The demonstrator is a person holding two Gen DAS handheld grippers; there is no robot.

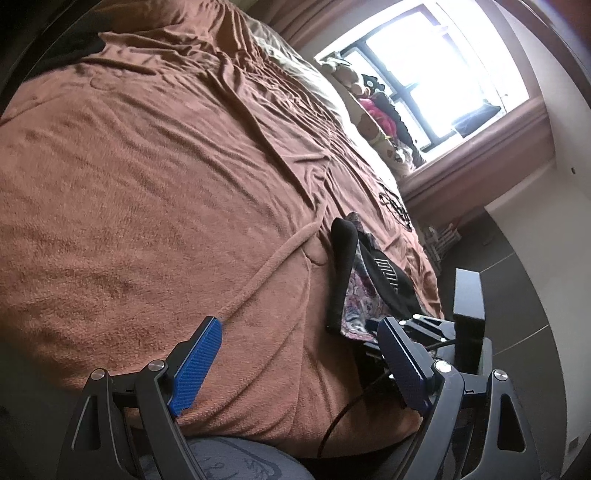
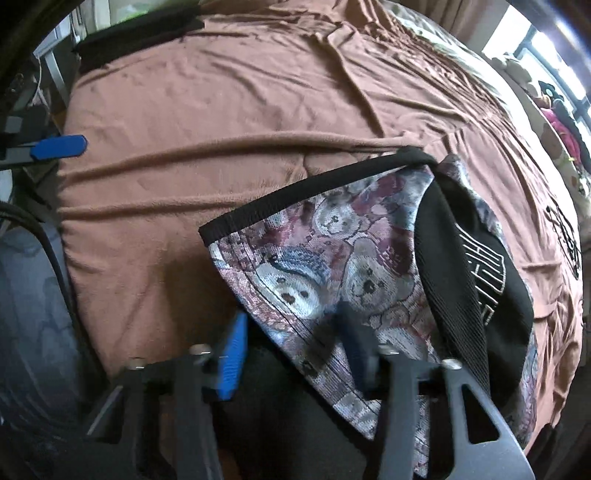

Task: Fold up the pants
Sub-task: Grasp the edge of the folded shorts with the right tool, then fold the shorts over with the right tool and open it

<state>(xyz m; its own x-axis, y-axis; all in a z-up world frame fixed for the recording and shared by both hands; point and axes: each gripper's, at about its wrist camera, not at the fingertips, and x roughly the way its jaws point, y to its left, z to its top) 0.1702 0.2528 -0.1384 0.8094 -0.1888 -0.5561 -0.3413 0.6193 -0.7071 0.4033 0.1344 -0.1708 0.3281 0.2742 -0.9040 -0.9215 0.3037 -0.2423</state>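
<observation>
The pants (image 2: 332, 266), a teddy-bear print with a black waistband and a black inner part with white lettering, lie bunched on the brown blanket (image 2: 221, 110) near the bed's front edge. In the left wrist view they (image 1: 354, 284) sit just beyond my right gripper's black frame (image 1: 424, 325). My right gripper (image 2: 295, 339) is open, its jaws on either side of the pants' lower edge, the right finger (image 2: 354, 343) over the fabric. My left gripper (image 1: 299, 354) is open and empty over the blanket to the left of the pants; its blue fingertip (image 2: 61, 146) shows in the right wrist view.
The blanket (image 1: 147, 166) covers the whole bed and is wrinkled. Stuffed toys (image 1: 373, 107) line the window sill at the far side. A dark cloth (image 2: 136, 29) lies at the bed's far left end. A black box (image 1: 469, 295) stands on the floor to the right.
</observation>
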